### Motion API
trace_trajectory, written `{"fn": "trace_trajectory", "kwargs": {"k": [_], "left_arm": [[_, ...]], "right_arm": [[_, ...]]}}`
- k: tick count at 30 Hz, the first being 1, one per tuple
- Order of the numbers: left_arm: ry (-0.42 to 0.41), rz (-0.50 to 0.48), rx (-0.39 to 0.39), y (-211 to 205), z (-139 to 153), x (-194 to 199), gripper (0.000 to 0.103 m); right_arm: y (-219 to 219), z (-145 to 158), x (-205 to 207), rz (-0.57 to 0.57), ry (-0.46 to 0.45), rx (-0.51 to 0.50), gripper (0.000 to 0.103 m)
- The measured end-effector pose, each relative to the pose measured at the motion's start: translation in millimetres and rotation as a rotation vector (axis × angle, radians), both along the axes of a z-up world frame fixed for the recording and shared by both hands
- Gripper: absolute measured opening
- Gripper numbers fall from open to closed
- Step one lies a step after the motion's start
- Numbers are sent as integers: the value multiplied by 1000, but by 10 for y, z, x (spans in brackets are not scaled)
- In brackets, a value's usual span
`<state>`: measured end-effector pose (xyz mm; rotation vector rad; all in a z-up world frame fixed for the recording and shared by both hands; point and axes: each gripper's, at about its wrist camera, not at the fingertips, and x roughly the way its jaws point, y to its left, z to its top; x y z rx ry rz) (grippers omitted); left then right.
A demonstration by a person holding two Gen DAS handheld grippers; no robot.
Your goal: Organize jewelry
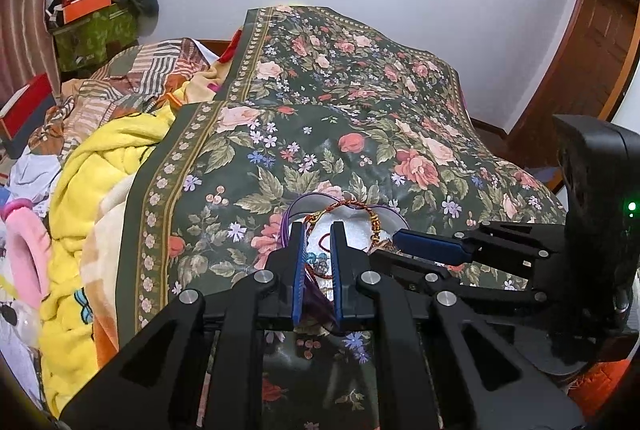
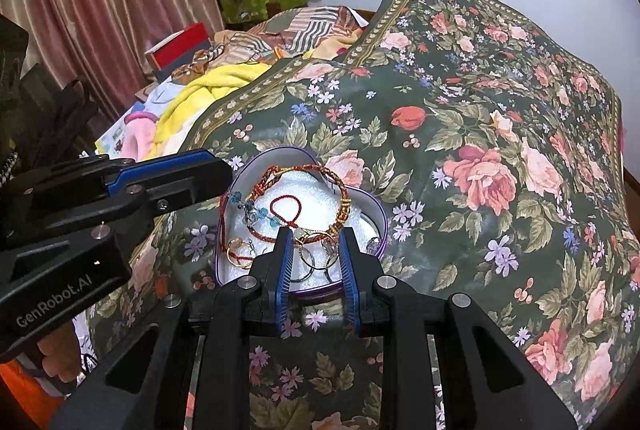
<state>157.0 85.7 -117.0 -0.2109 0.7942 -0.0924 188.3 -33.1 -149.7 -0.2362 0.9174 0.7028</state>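
Right wrist view: a bed covered by a dark green floral bedspread (image 2: 480,110) fills most of the picture, with a yellow blanket (image 2: 208,86) bunched along its far left side. On the bedspread, close in front of both tools, sits one heart-shaped tin (image 2: 382,226) with a purple rim and white padding, probably set there so the jewelry stays gathered in one reachable spot.

Inside the tin lie one large red-and-gold braided bracelet (image 2: 342,208), one small red cord loop (image 2: 286,208), one string of blue and clear beads (image 2: 248,210), and several rings near the front wall; at least three show, though overlap makes the count uncertain.

The right hand-held gripper (image 2: 316,236) hovers over the tin's near edge, fingers parted partway and holding nothing, seemingly lined up on the rings. The left hand-held gripper (image 1: 318,230) is at the tin's left rim; its fingers are slightly apart, and whether they pinch anything I cannot tell.
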Motion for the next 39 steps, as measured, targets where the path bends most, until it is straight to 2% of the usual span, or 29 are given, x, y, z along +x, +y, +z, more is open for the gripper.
{"fn": "trace_trajectory", "kwargs": {"k": [7, 11, 18, 24, 27, 31, 32, 34, 36, 37, 39], "left_arm": [[-24, 2, 6, -22, 142, -92, 9], [-67, 3, 16, -62, 340, -192, 9], [-209, 8, 57, -211, 911, -589, 9], [-361, 24, 91, -349, 1437, -1074, 10], [-441, 42, 108, -406, 1660, -1343, 22], [-544, 81, 145, -496, 1887, -1719, 37], [-563, 91, 153, -517, 1921, -1797, 41], [-588, 107, 165, -549, 1970, -1920, 45], [-602, 120, 169, -558, 2001, -2025, 53], [-605, 126, 168, -555, 2010, -2065, 56], [-608, 139, 164, -540, 2017, -2129, 64]], "right_arm": [[-92, 155, -37, -27, -12, 28, 21], [-252, 452, -133, -71, -69, 82, 21], [-541, 1055, -457, -140, -217, 176, 21], [-795, 1575, -930, -191, -371, 270, 21], [-916, 1803, -1209, -206, -442, 325, 21], [-967, 1989, -1509, -220, -529, 346, 21], [-967, 2017, -1570, -221, -543, 348, 23], [-978, 2062, -1687, -225, -567, 355, 33], [-990, 2085, -1790, -241, -601, 360, 49], [-1003, 2091, -1818, -247, -612, 360, 52], [-1009, 2095, -1873, -255, -633, 360, 65]]}}
